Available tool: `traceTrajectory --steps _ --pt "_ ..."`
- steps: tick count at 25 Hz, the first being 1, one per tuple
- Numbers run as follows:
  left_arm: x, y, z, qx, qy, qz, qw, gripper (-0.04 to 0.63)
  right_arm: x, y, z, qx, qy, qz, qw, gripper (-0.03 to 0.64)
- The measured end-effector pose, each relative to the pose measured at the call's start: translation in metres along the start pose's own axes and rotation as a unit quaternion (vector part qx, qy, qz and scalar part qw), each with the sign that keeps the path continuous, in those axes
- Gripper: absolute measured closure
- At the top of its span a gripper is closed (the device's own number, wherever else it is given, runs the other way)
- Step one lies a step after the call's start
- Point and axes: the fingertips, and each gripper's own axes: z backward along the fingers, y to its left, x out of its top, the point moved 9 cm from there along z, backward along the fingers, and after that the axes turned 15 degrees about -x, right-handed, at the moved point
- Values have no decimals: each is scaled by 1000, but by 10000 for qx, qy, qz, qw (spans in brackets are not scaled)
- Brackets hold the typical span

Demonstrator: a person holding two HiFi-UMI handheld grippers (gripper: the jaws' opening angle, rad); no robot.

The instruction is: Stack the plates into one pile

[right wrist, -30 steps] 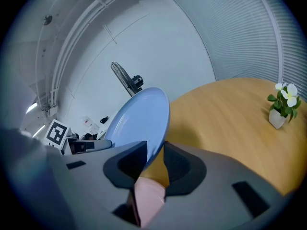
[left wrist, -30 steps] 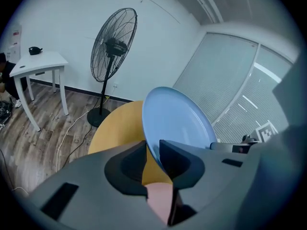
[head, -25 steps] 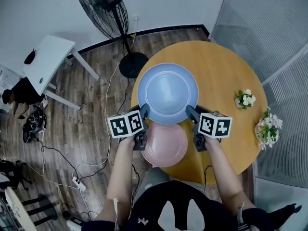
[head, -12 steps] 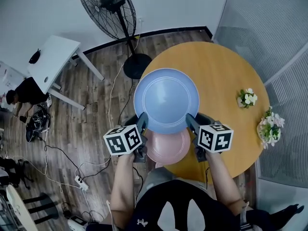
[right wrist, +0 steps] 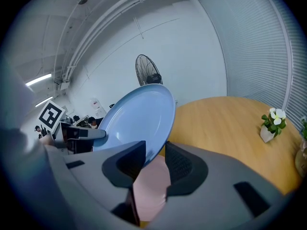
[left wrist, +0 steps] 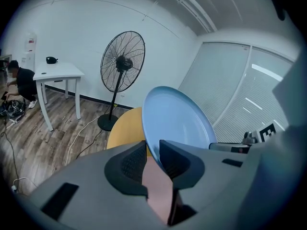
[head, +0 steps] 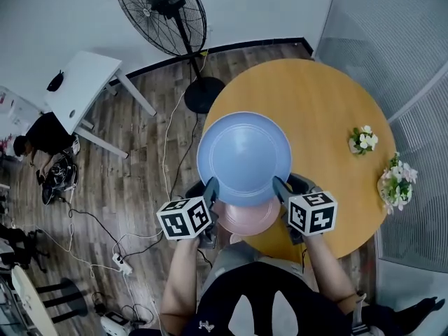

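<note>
Now my left hand-held gripper [head: 210,186] and right hand-held gripper [head: 280,185] pinch the blue plate [head: 243,158] above the pink plate [head: 245,220], the right jaws having just been opening slightly; next it probably needs lowering, centred.

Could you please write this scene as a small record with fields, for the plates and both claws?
blue plate: held by both claws over the pink plate, partly covering it
pink plate: flat on the round table, near its edge
left claw: shut on the blue plate's left rim
right claw: on the right rim; jaws have just been opening slightly, rim between them
pile: not yet made
also: two flower pots, table's right side
</note>
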Motion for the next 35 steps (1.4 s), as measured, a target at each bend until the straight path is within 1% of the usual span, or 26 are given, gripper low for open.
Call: traceTrajectory --steps 12,20,30,35 --pt "-37 1 13 0 257 301 9992 506 -28 2 8 31 342 182 9992 480" --pt "-52 3 14 -20 511 353 9981 506 -49 1 8 20 575 139 9982 477" --pt "-78 12 15 144 846 570 9947 506 -76 4 0 -82 982 138 9950 477" --pt "-90 16 14 112 1017 546 9933 505 -91 5 -4 -152 1178 144 9928 477"
